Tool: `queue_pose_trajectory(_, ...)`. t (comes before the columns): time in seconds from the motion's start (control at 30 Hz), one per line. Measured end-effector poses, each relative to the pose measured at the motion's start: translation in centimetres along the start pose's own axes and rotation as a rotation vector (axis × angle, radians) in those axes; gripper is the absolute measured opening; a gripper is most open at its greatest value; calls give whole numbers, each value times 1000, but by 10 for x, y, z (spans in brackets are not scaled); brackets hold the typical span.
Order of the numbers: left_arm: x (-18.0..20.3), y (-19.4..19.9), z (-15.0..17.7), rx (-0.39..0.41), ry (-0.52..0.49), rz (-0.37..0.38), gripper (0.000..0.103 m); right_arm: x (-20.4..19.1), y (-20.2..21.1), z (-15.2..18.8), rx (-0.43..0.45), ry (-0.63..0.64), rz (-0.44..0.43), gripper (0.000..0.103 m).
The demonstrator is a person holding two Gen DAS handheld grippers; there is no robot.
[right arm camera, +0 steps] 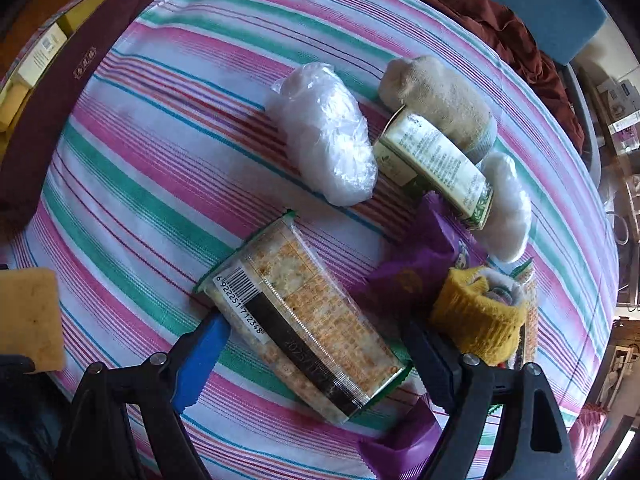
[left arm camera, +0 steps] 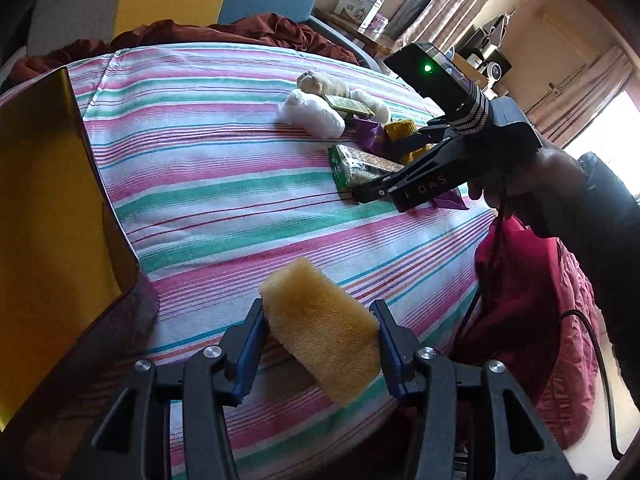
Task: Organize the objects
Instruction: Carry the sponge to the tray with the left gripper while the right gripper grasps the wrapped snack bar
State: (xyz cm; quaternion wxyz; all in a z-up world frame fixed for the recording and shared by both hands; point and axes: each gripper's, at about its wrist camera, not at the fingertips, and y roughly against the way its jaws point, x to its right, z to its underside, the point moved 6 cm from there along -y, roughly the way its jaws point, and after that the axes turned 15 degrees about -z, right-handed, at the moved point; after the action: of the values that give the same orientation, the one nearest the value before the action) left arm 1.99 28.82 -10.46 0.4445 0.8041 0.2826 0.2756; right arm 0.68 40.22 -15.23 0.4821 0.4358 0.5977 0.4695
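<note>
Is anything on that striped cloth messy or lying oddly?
Yes. The items lie jumbled: a carton tilts against the sock bundle, and crumpled purple wrappers poke out beneath the cracker pack. Nothing looks spilled or broken.

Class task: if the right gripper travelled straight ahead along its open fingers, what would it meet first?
Probably the cracker packet: it lies between the open fingers of the right gripper. Depth is hard to judge, so contact height is uncertain.
</note>
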Motion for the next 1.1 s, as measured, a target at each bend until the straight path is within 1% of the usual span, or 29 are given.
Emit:
queue_pose_trajectory(0.03, 0, -1, 0, 0, 1, 2, 52, 2, 0, 1, 8, -13, -26, 83)
queue_pose_trajectory(0.1, 0, -1, 0, -1, 3, 6, 52, 0, 0, 5, 30, -34, -89, 62)
queue_pose_trajectory(0.17, 0, -3, 0, 2, 6, 8, 53, -4, 4, 8, 69, -49, -101, 49)
queue_pose_trajectory(0.23, 1, -4, 0, 6, 7, 8, 53, -10, 4, 10, 101, -77, -98, 48)
queue_pose_trajectory(0.33, 2, -4, 1, 15, -3, 2, 53, -22, 3, 9, 167, -127, -123, 49)
queue_pose_trajectory(0.4, 2, -3, 0, 18, 0, 3, 53, -29, 1, 9, 190, -145, -132, 49)
queue_pose_trajectory(0.47, 3, -2, 0, 29, -5, 0, 53, -31, -1, 9, 209, -158, -121, 50)
queue_pose_trajectory(0.6, 8, 10, 0, 75, -30, -12, 53, -29, -1, 13, 229, -176, -131, 50)
queue_pose_trajectory(0.77, 1, 42, -3, 161, -35, -45, 53, -29, -2, 15, 236, -171, -120, 50)
queue_pose_trajectory(0.83, -10, 57, -4, 192, -16, -61, 53, -29, -2, 16, 238, -165, -113, 50)
queue_pose_trajectory(0.93, -37, 79, 0, 225, 47, -97, 53, -29, -2, 17, 239, -158, -104, 50)
queue_pose_trajectory(1.0, -61, 91, 3, 242, 100, -135, 53, -28, -2, 18, 240, -153, -97, 50)
queue_pose_trajectory(1.1, -99, 107, 9, 258, 178, -217, 53, -28, -2, 18, 240, -149, -91, 50)
